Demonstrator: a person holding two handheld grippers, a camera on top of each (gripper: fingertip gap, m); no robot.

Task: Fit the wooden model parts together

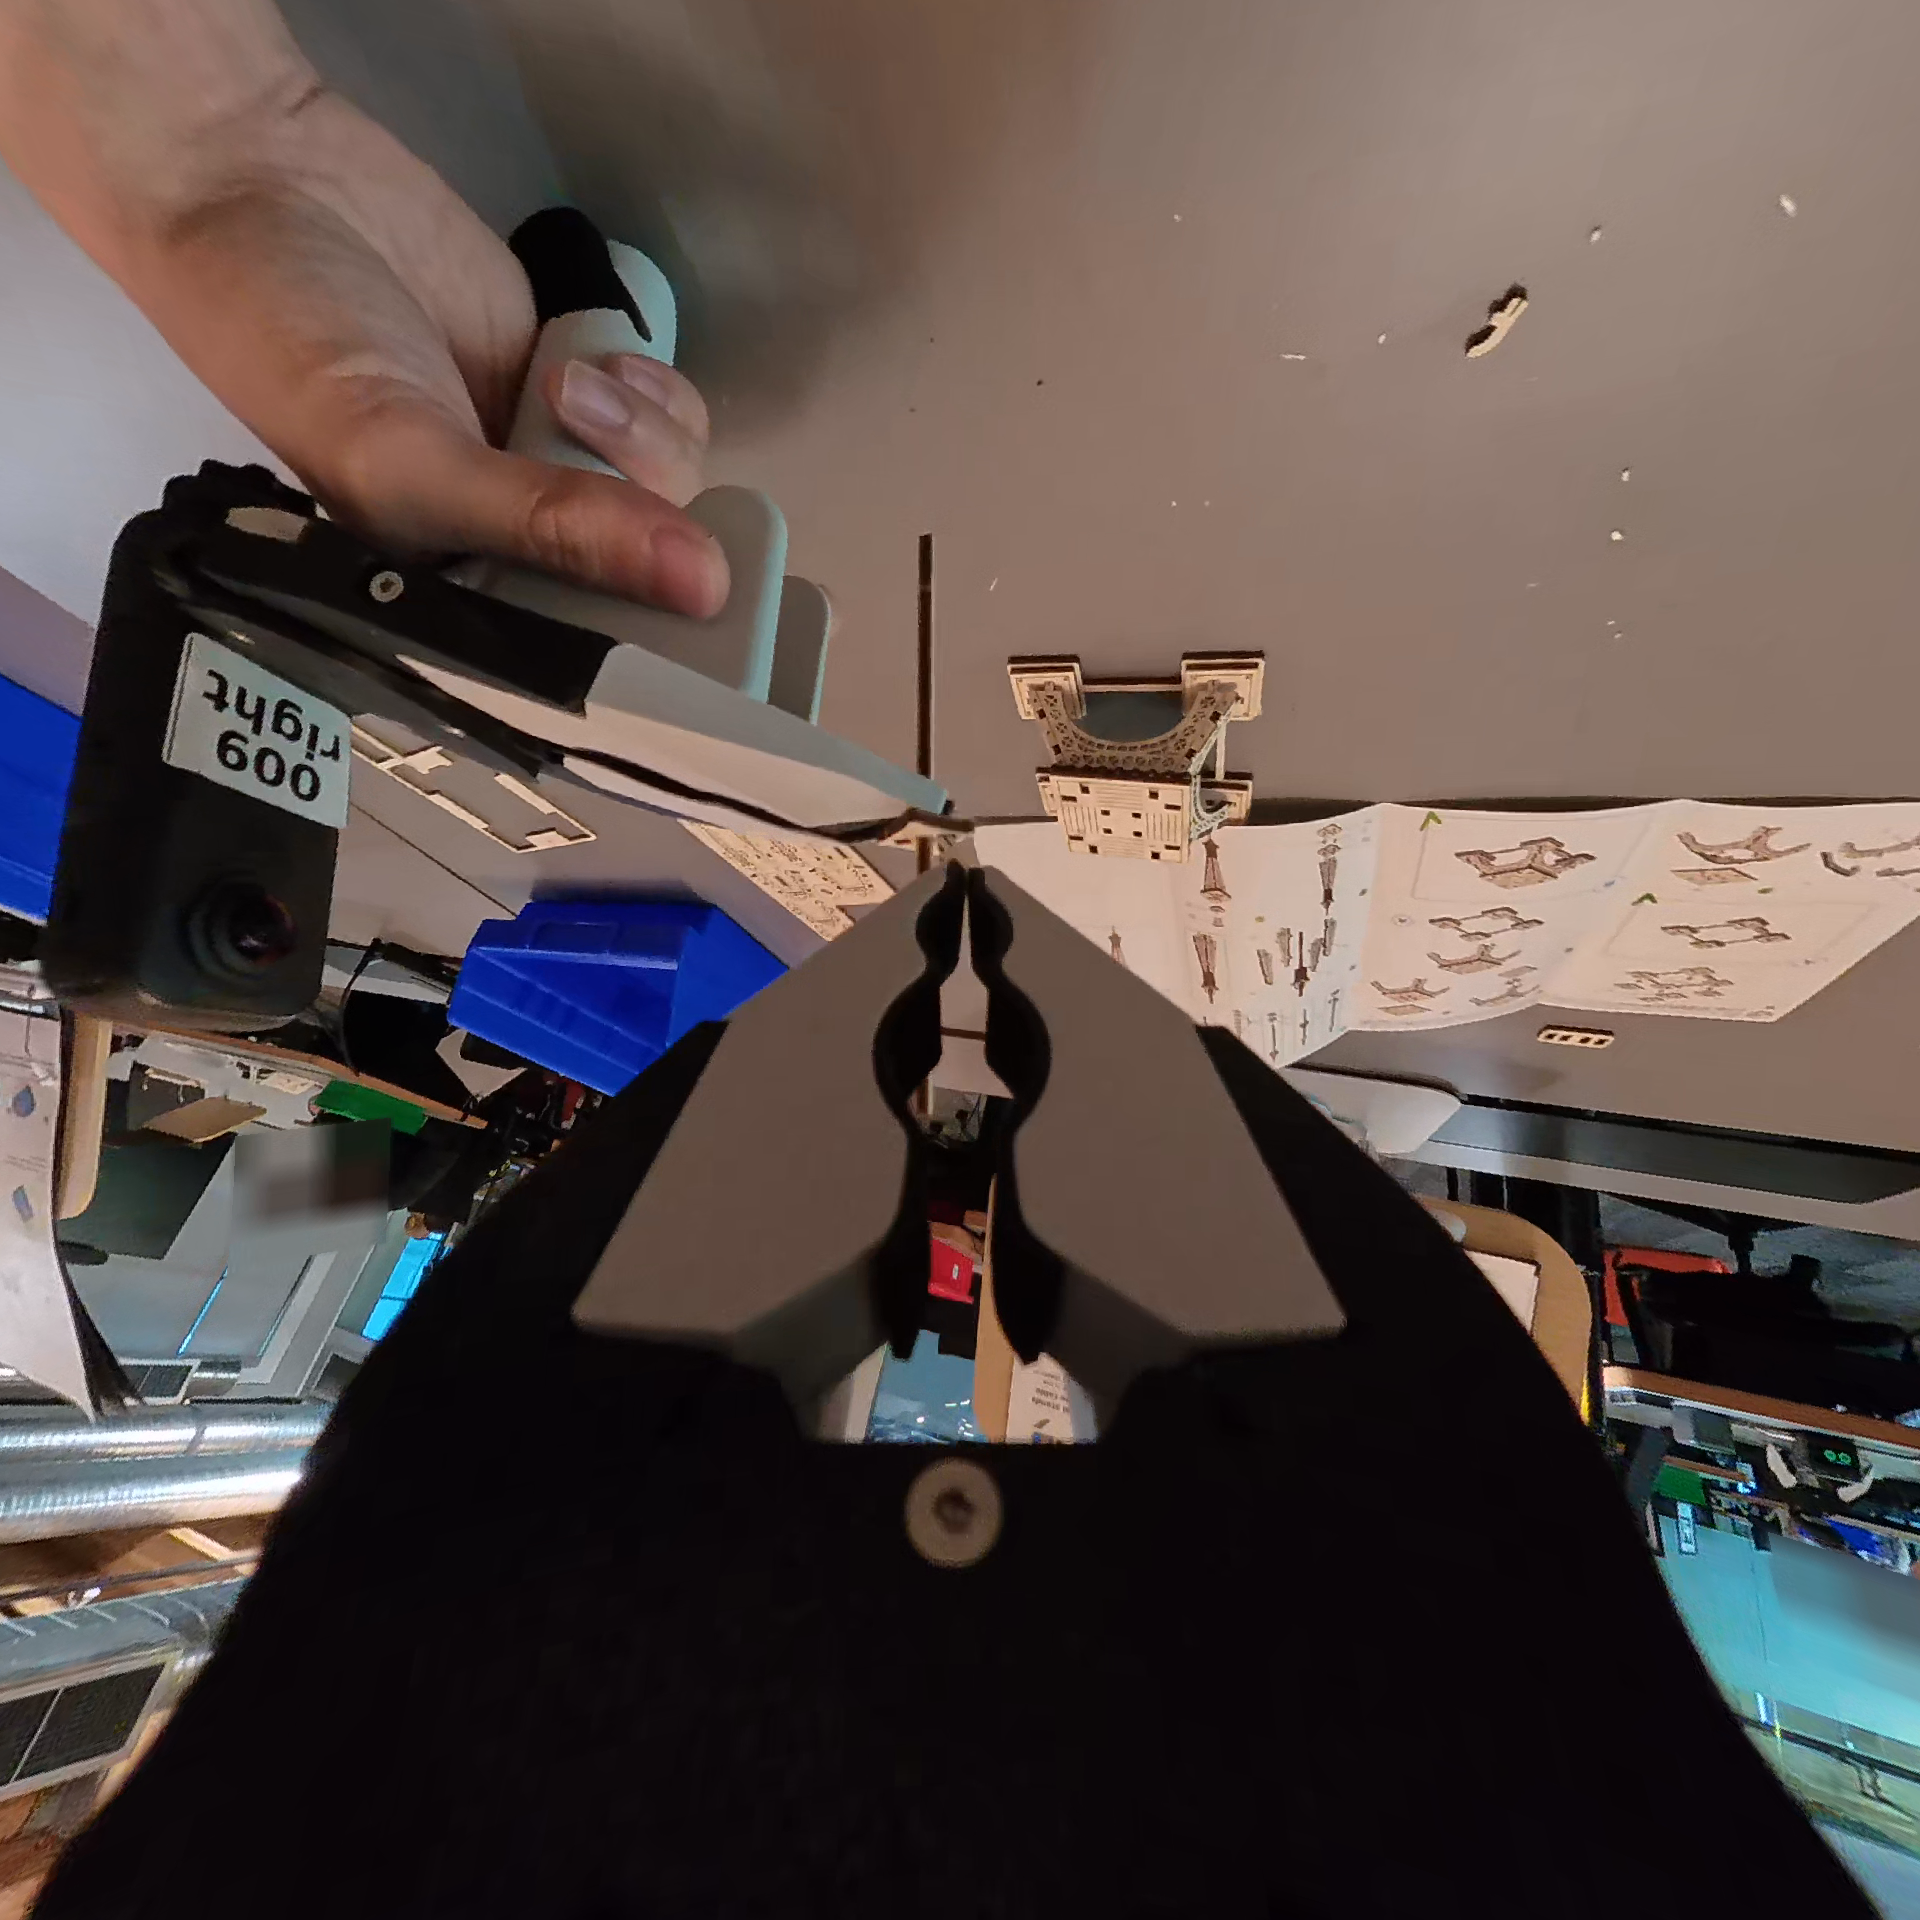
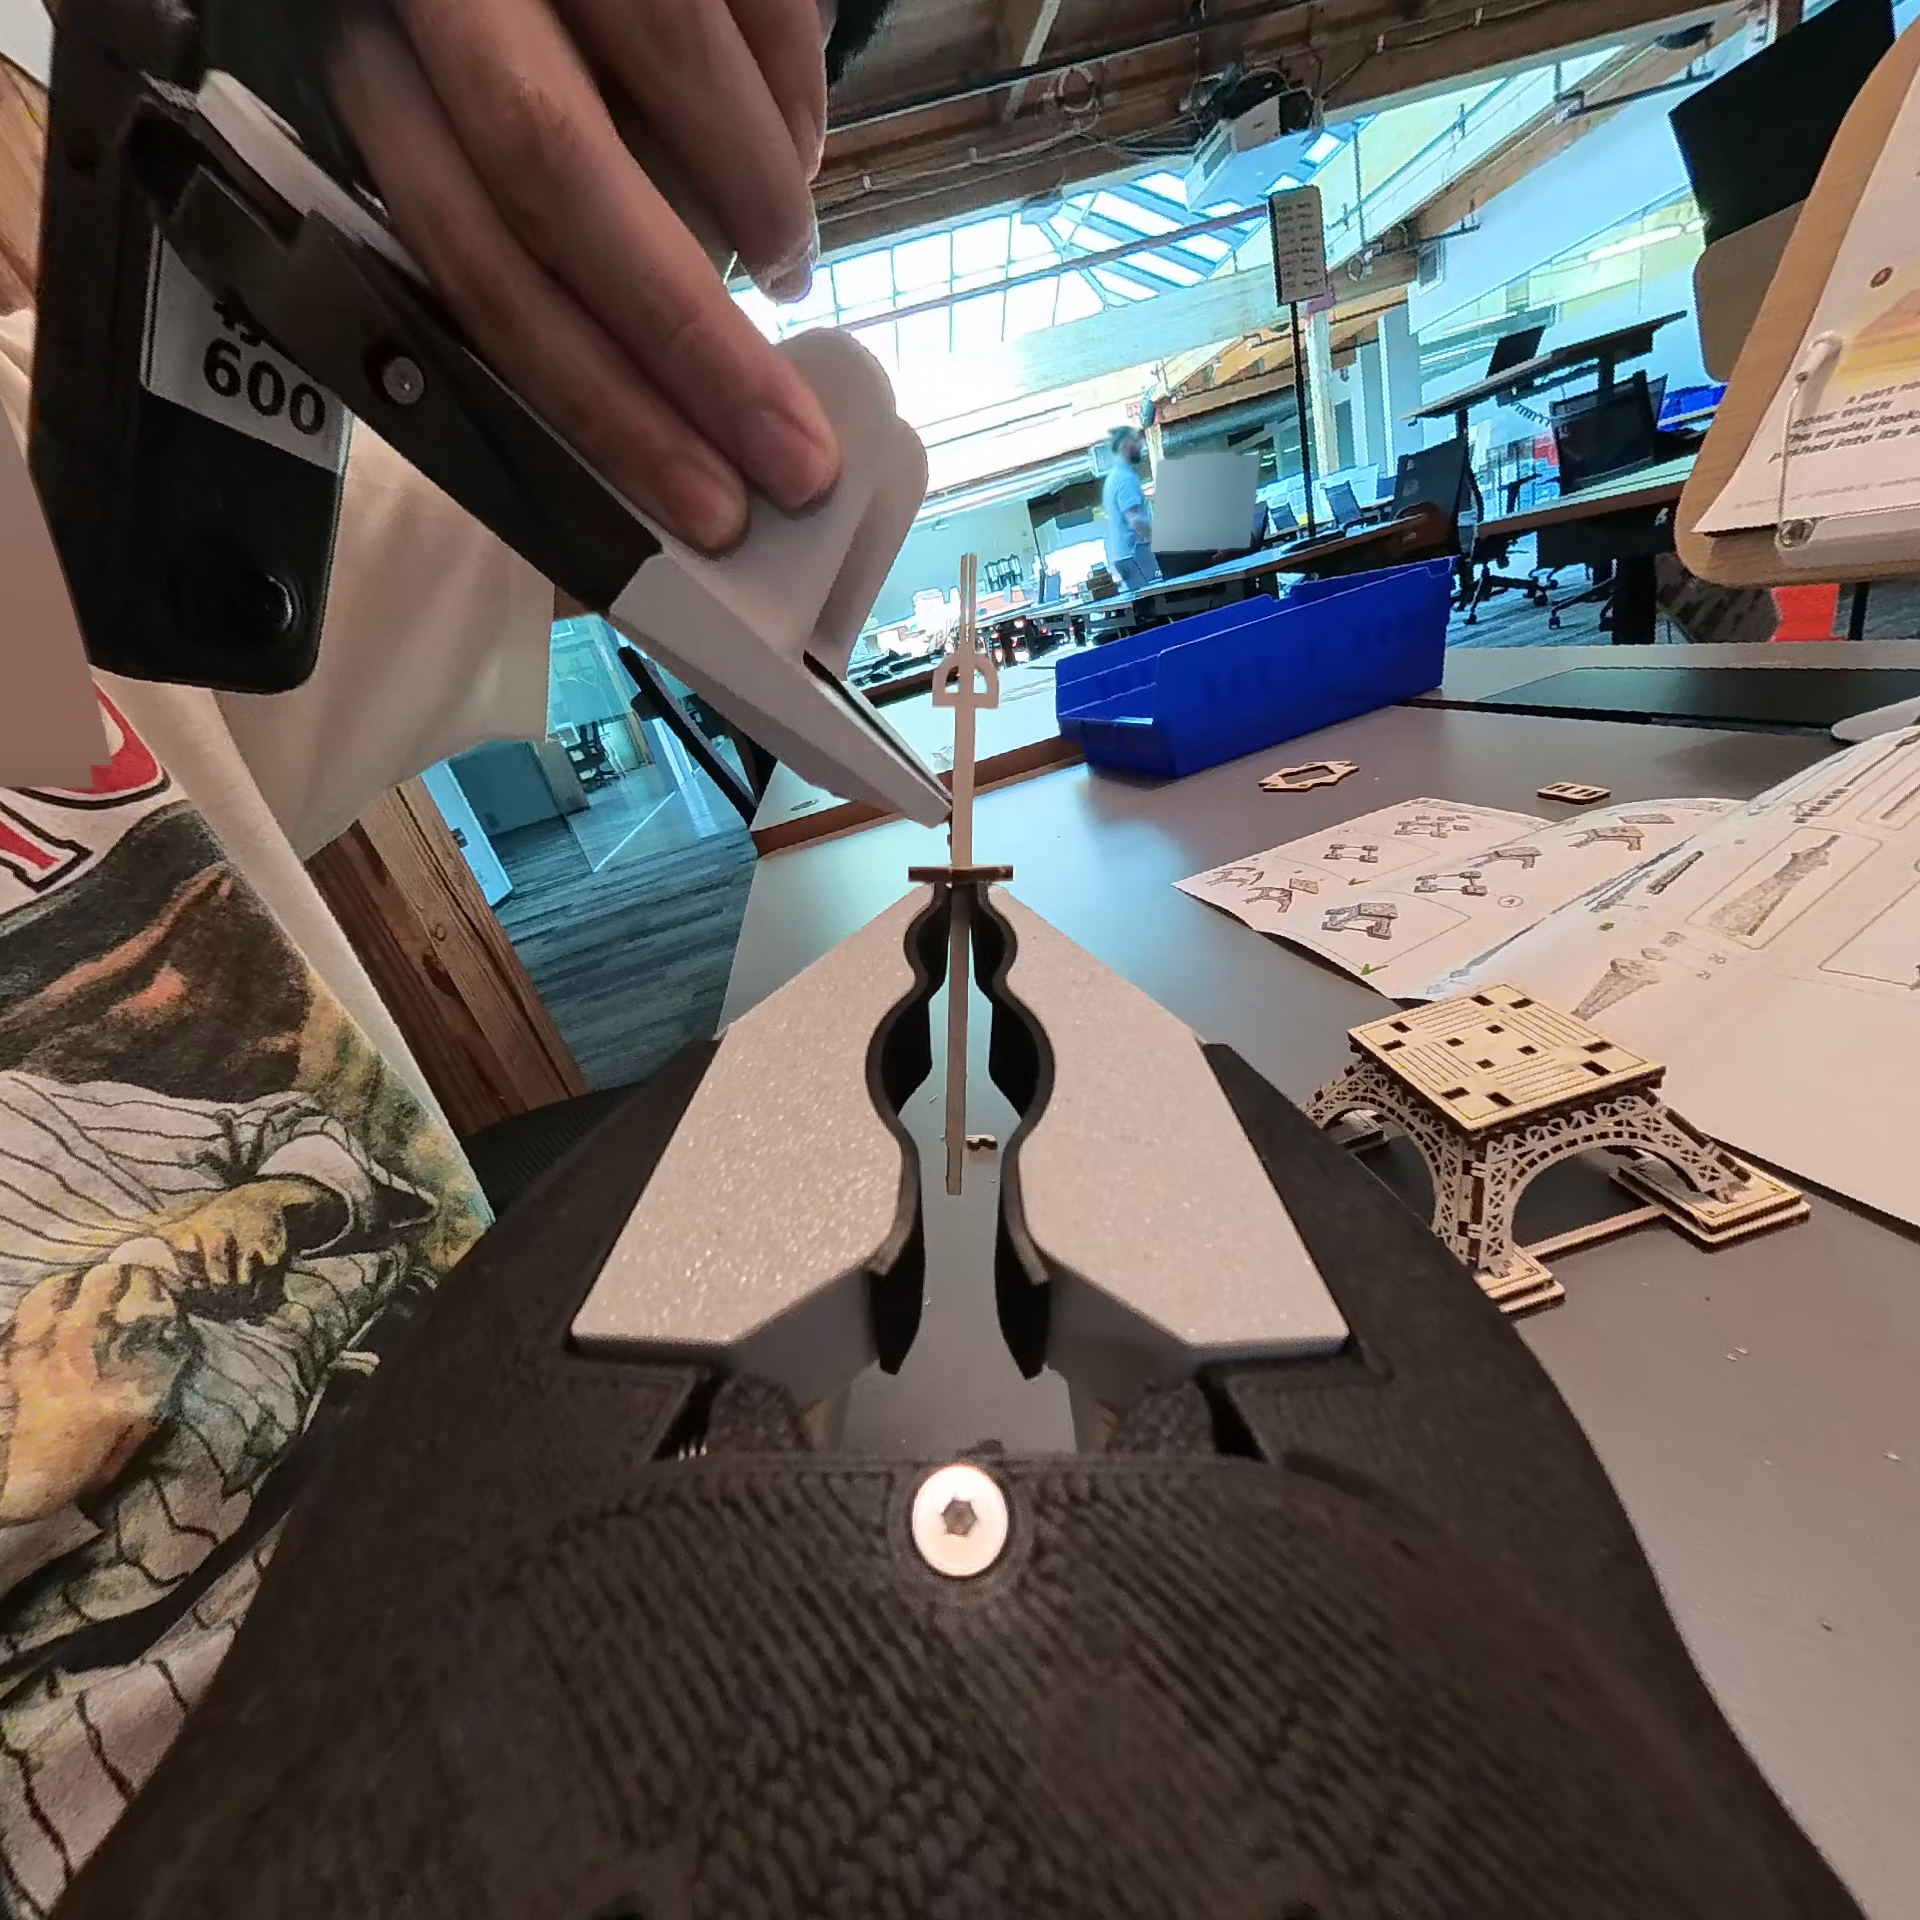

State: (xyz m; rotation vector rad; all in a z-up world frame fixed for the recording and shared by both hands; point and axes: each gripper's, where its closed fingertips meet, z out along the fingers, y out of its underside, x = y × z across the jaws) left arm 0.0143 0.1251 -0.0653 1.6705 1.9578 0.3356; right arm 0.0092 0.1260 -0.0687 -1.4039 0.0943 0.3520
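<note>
Right claw (image 2: 958, 894) clenched on a thin wooden spire strip (image 2: 964, 769), held upright between its fingers, with a small flat collar piece (image 2: 960, 873) across it just above the tips. Left claw (image 2: 940, 816) meets the strip from the left, tip touching it; left wrist view shows left claw (image 1: 961, 883) pinched nearly closed, strip barely visible there. Only right view shows the tower base (image 2: 1538, 1132) upright on the tabletop (image 2: 1714, 1455), right of the claw, near the instruction sheet (image 2: 1558, 894).

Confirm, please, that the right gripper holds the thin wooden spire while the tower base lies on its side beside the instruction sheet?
Not quite: the tower base stands upright on its legs, as the right wrist view shows. The right gripper does hold the spire.
</note>
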